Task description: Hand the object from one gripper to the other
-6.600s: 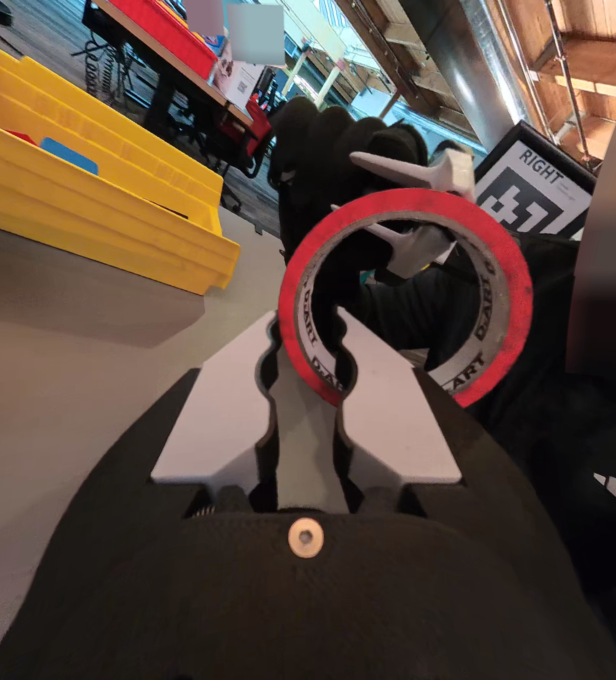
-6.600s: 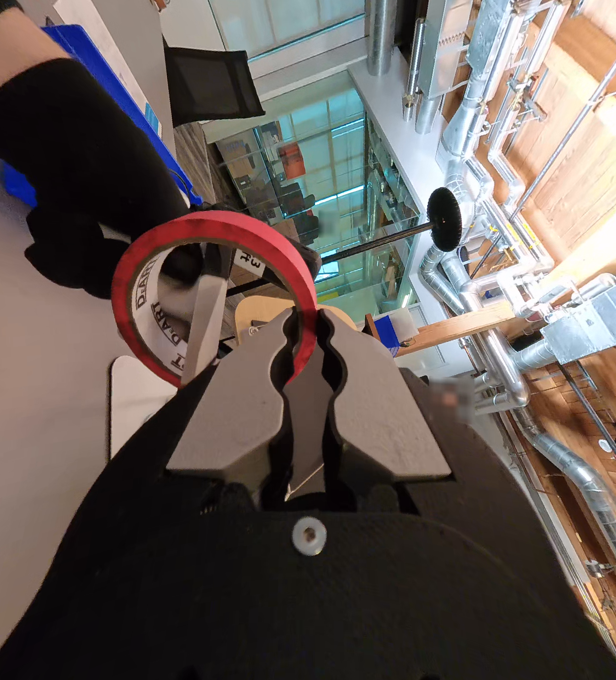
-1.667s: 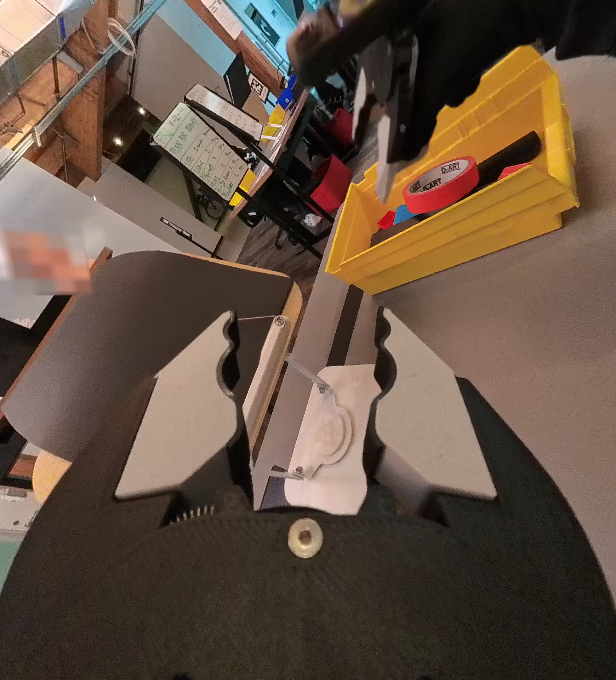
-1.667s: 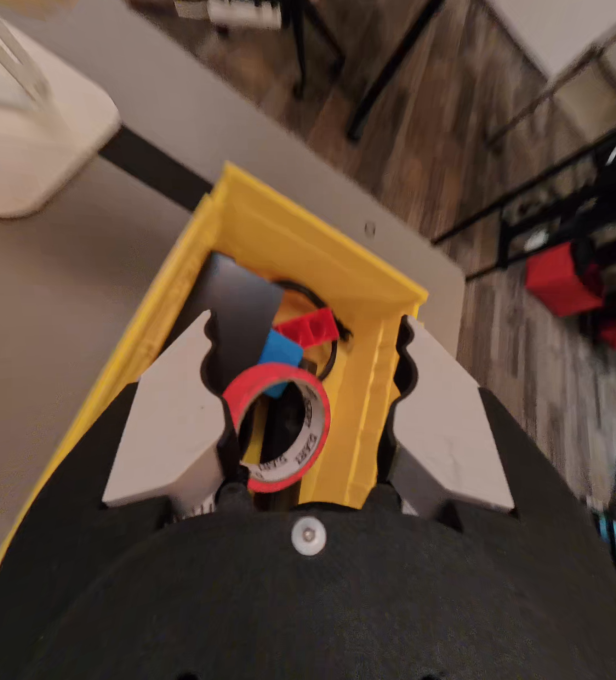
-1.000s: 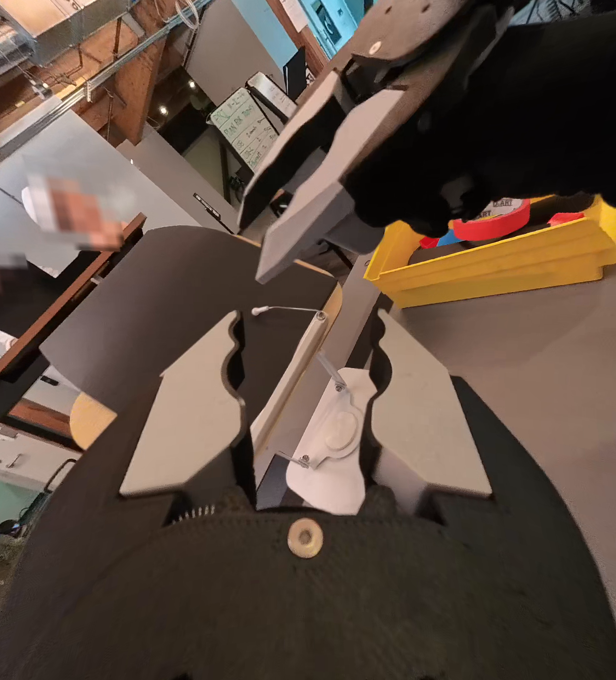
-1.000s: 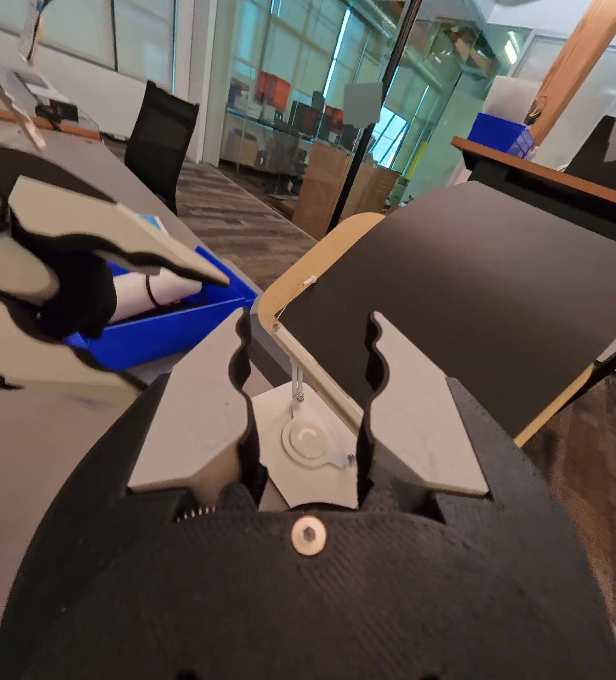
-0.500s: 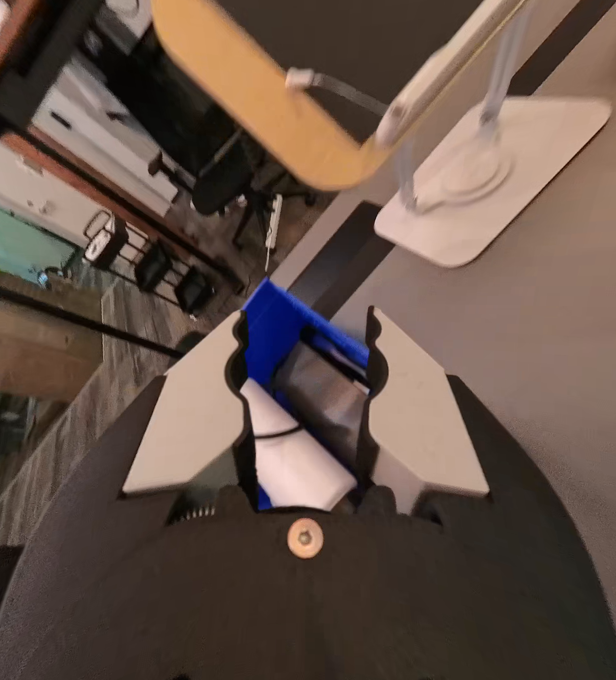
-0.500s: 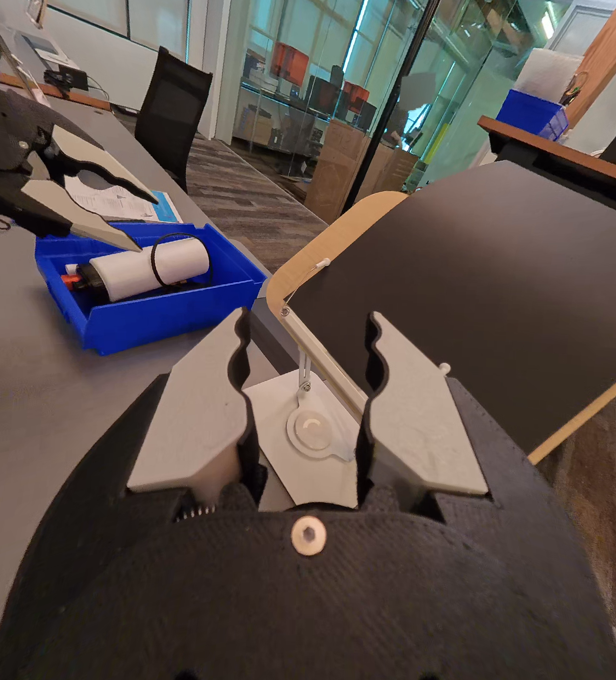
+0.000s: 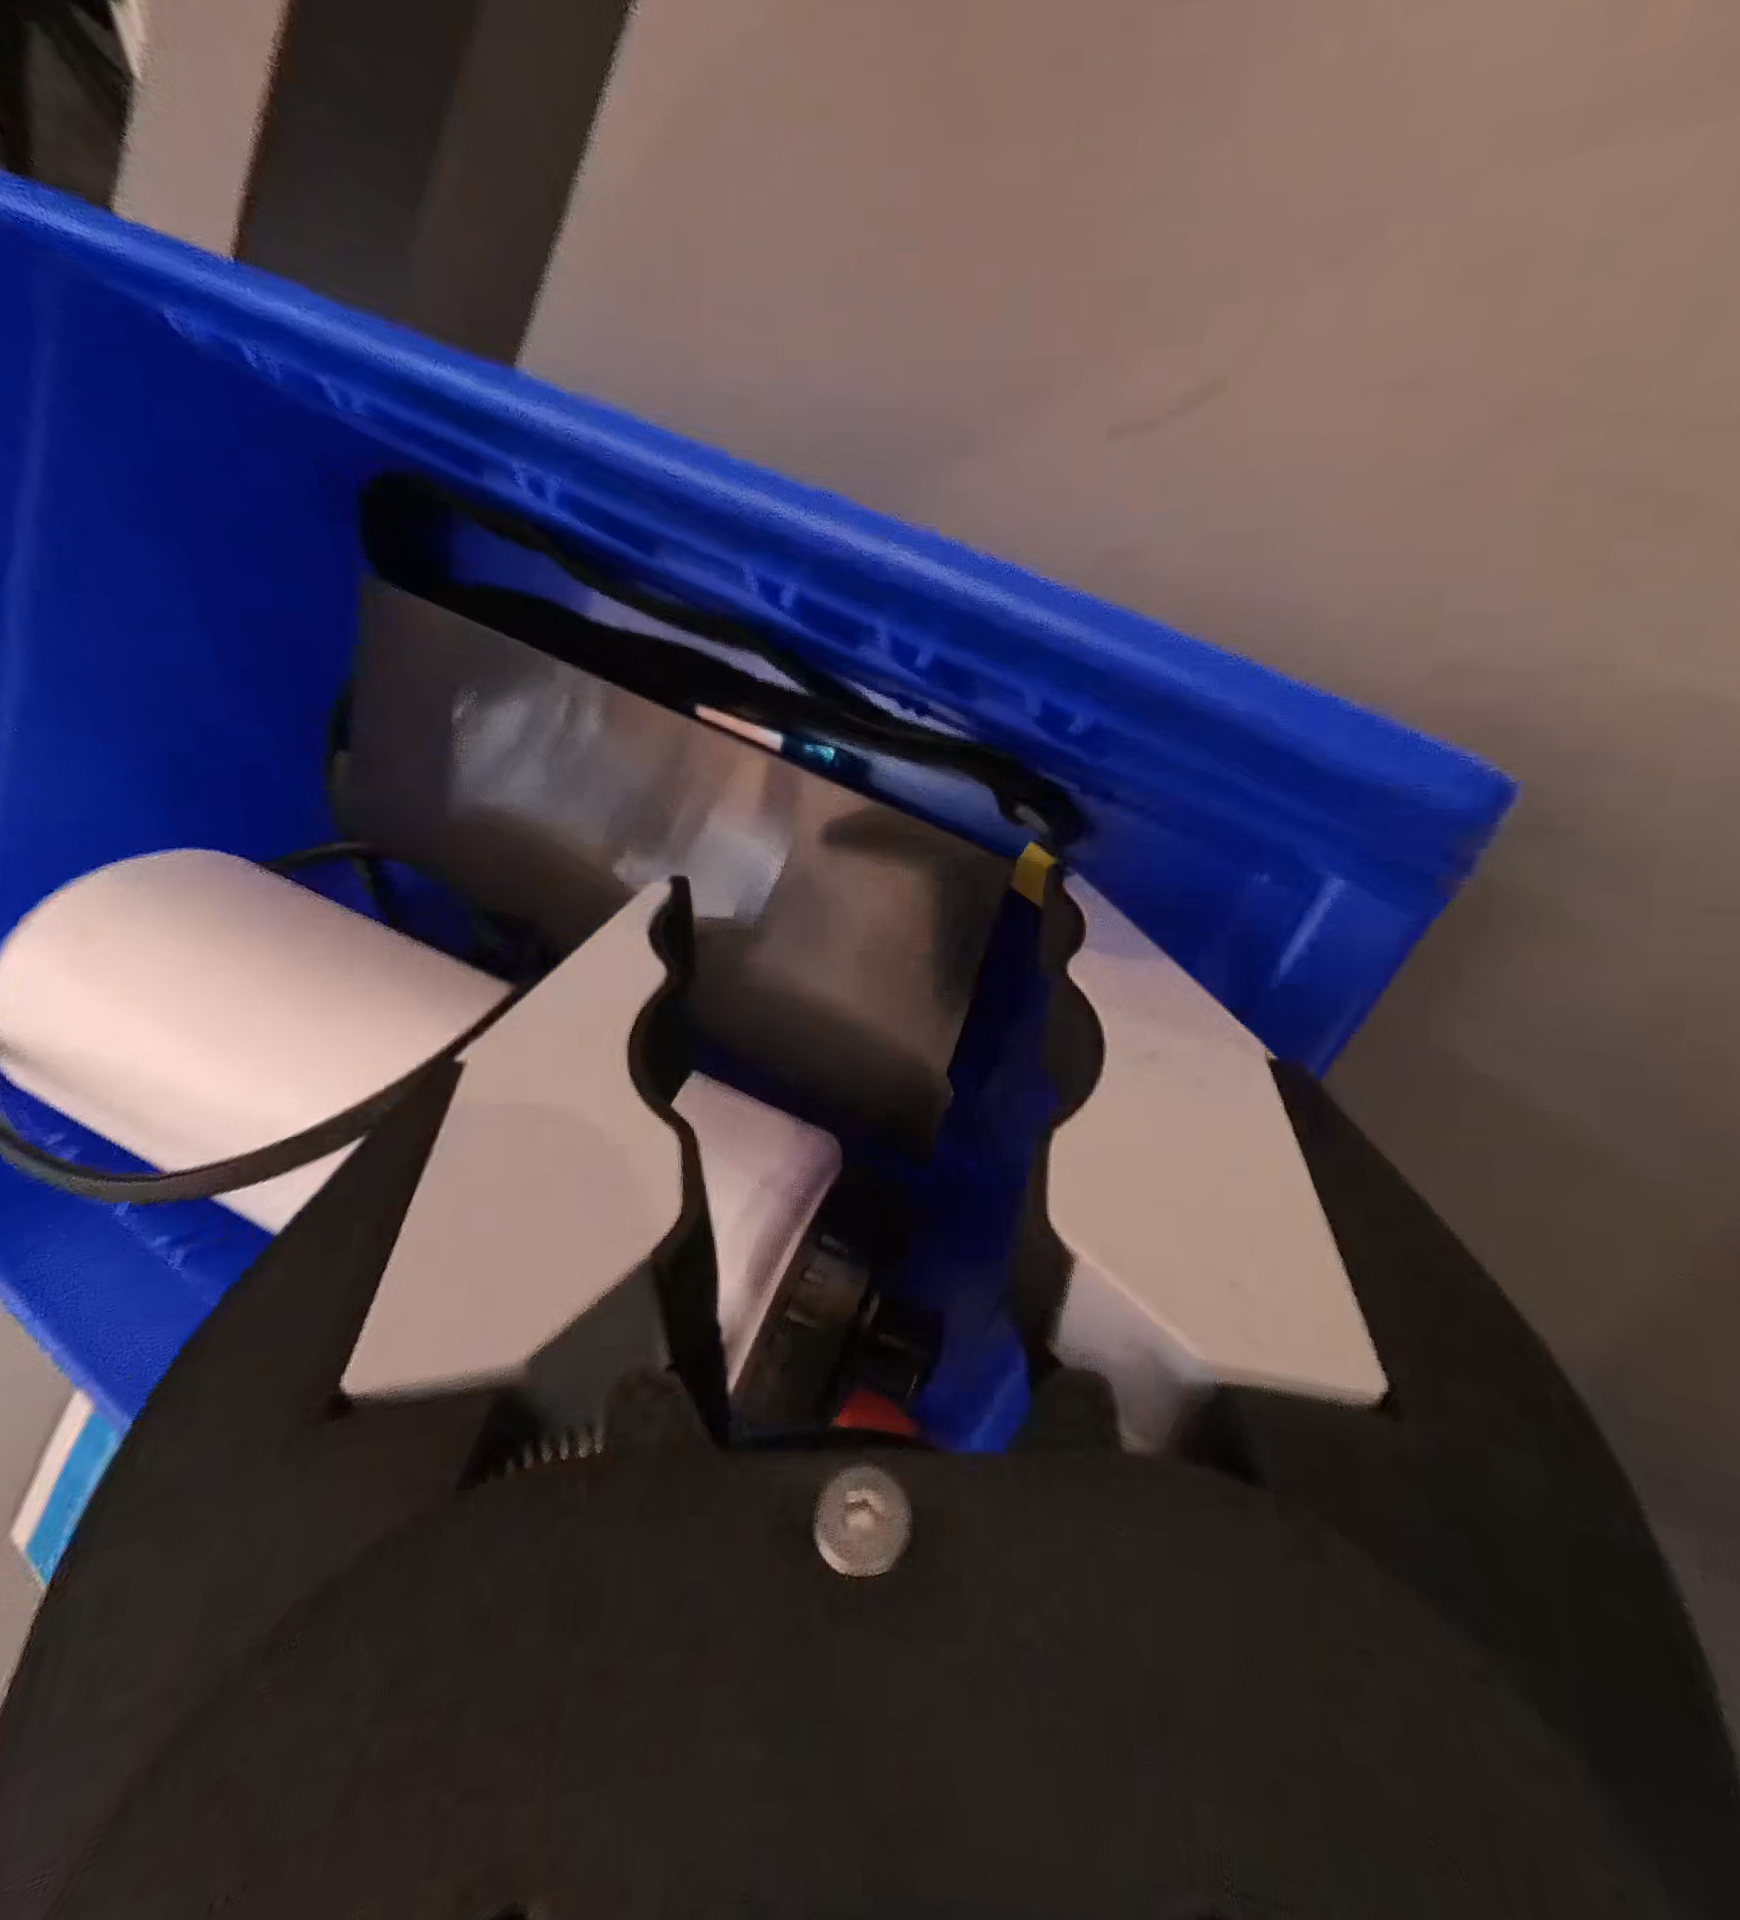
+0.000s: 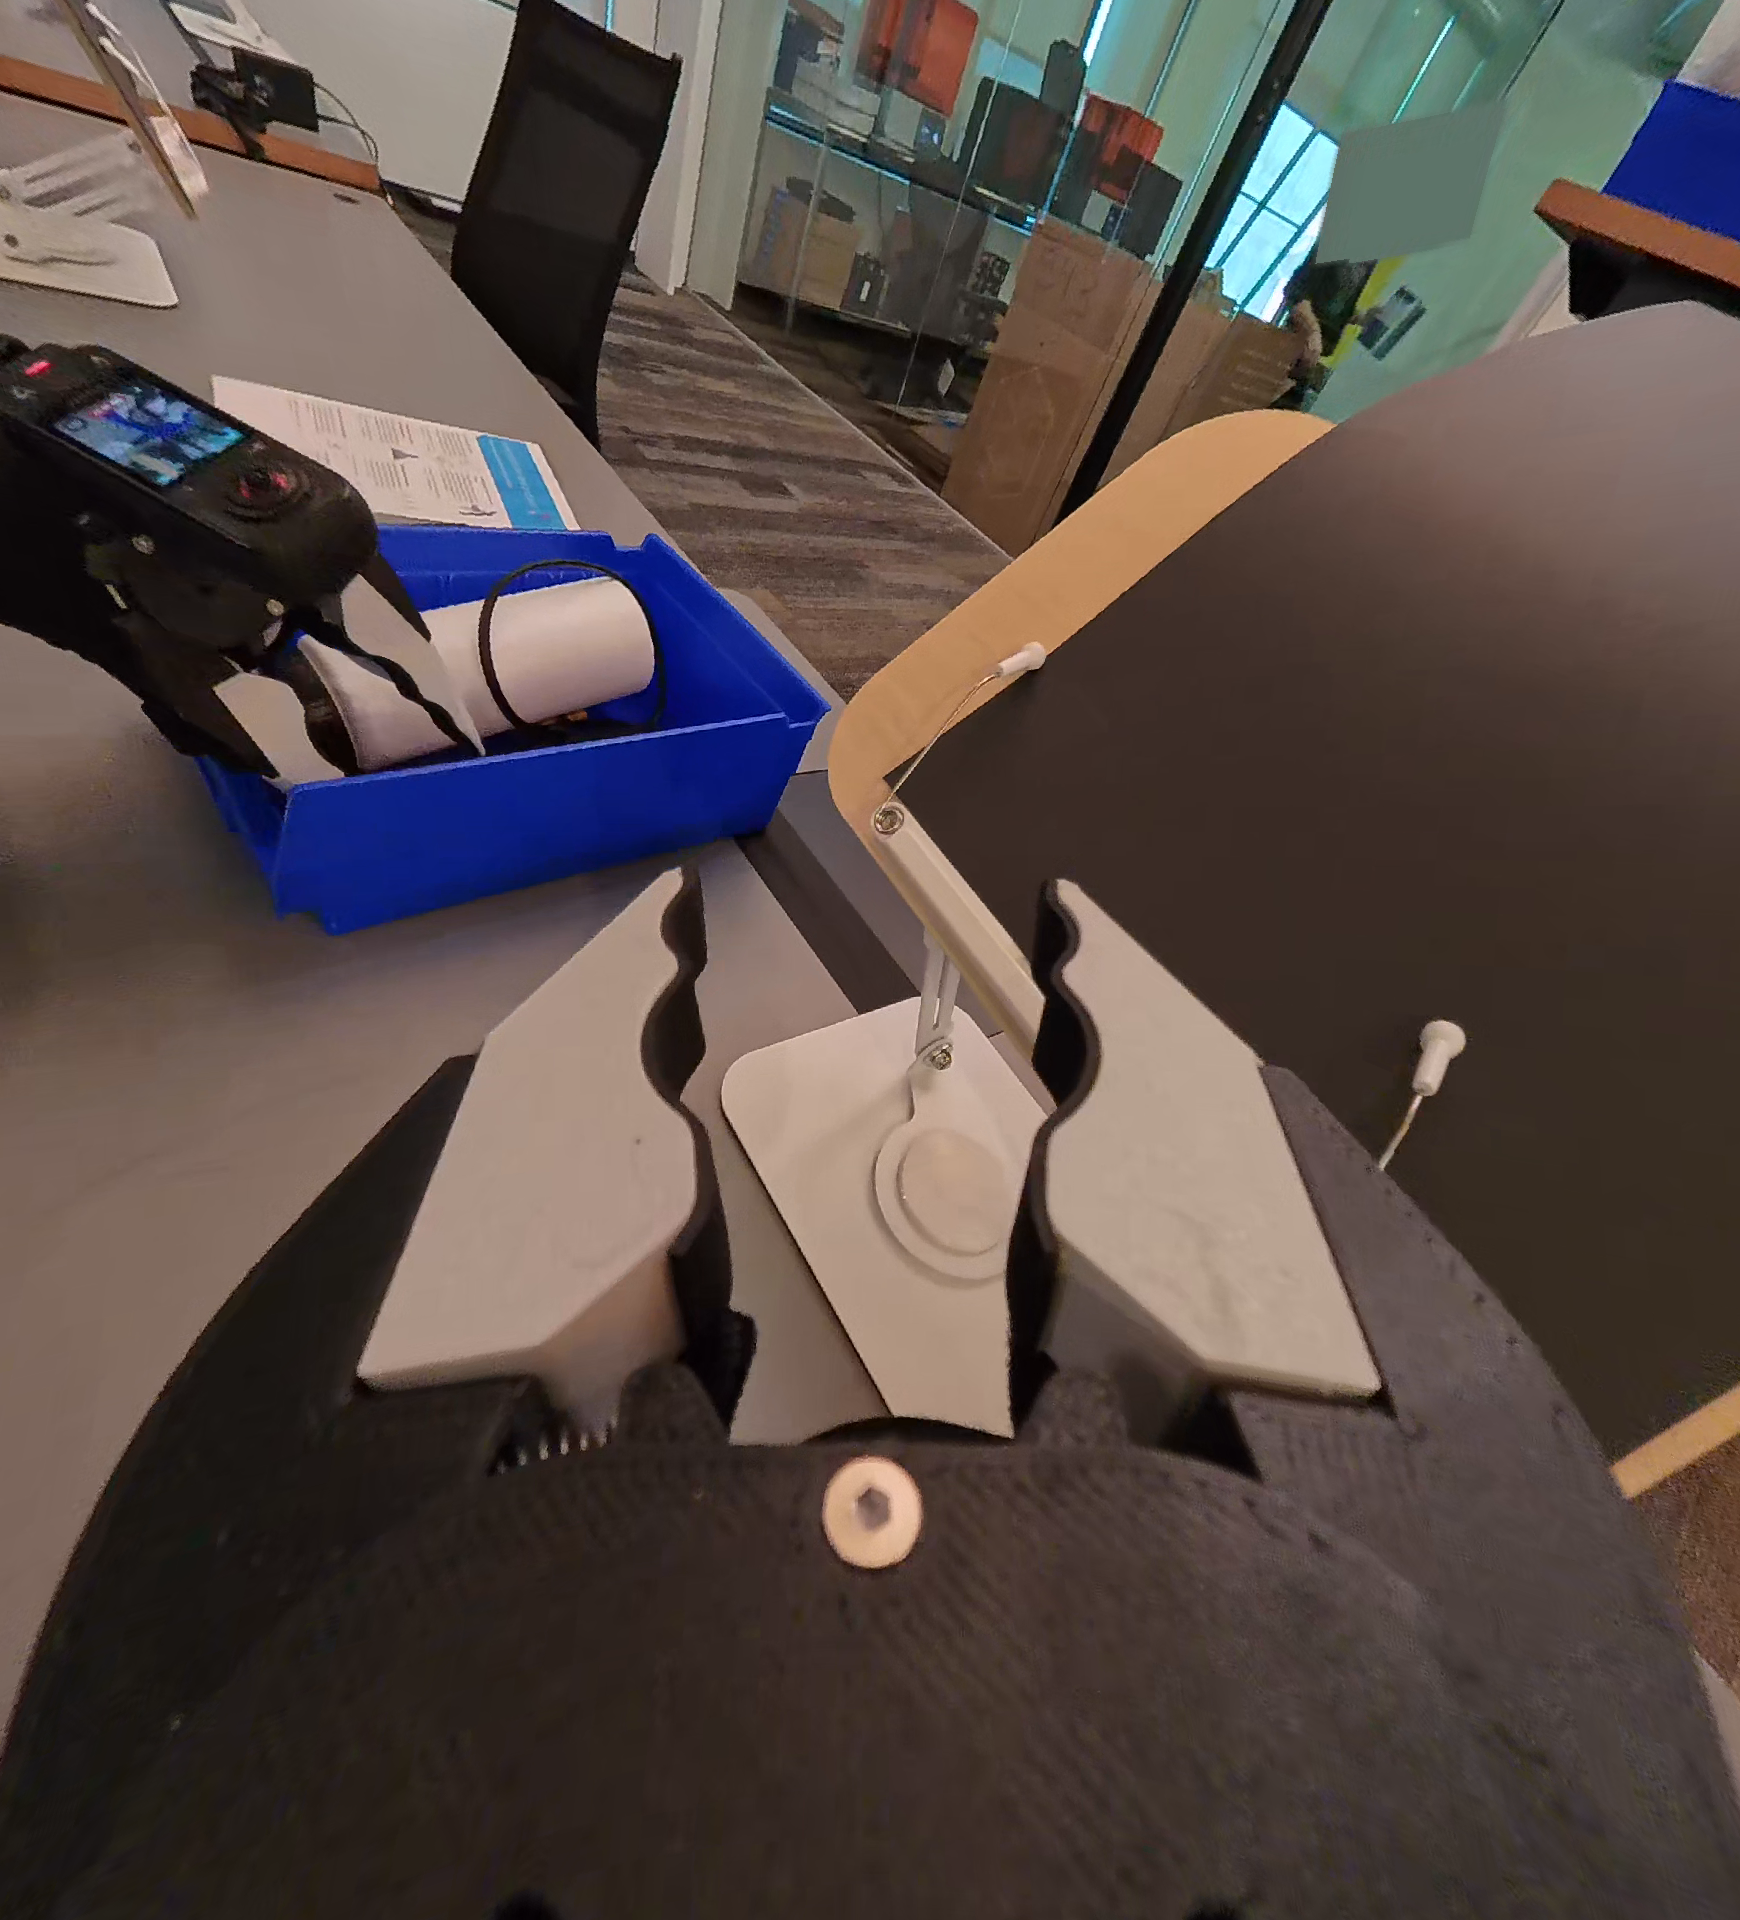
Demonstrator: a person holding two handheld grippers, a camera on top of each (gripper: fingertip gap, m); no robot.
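A white roll point(image 9: 201, 987) with a black band point(image 9: 118, 1179) around it lies in a blue bin point(image 9: 845, 582), beside a dark flat packet point(image 9: 554, 748) and a black cable. My left gripper point(image 9: 861, 935) is open and dips into the bin, with the near end of the roll between its fingers. The right wrist view shows the same: the left gripper point(image 10: 367, 727) in the bin point(image 10: 533, 821), astride the roll point(image 10: 554, 644). My right gripper point(image 10: 871, 904) is open and empty, low over the grey table, to the right of the bin.
A black panel point(image 10: 1365, 779) on a white stand base point(image 10: 814, 1122) stands right ahead of the right gripper. A printed sheet point(image 10: 409, 457) lies behind the bin. An office chair point(image 10: 565, 177) stands past the table edge. Bare grey table point(image 10: 118, 1039) lies left of the right gripper. My hands' fingertips stand some 35 cm from each other.
My left gripper swung away from the right gripper and the panel, down to the blue bin, and now has its open fingers around the roll's end. The right gripper drew back slightly, still open.
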